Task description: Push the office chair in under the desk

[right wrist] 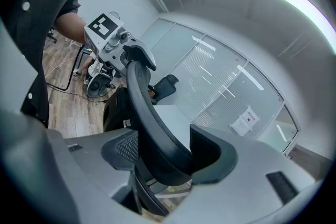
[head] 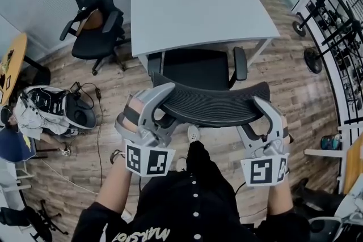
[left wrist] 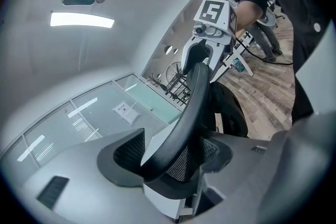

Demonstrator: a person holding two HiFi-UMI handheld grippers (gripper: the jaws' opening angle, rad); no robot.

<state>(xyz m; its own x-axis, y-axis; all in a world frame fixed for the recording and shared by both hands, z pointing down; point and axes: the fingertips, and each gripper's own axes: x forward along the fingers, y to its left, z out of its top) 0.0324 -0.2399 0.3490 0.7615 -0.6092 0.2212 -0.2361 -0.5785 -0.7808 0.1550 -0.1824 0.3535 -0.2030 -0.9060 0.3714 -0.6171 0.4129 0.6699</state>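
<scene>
The black office chair stands at the white desk, its seat partly under the desk's front edge. Its curved mesh backrest faces me. My left gripper straddles the backrest's left end. In the left gripper view the backrest rim runs between the jaws, and a gap shows at one pad. My right gripper straddles the right end. In the right gripper view the rim lies between the wide-set jaws. Neither gripper visibly clamps the rim.
A second black chair stands left of the desk by the wall. A bag with cables lies on the wood floor at the left, beside a wooden tabletop. A rack of equipment lines the right side.
</scene>
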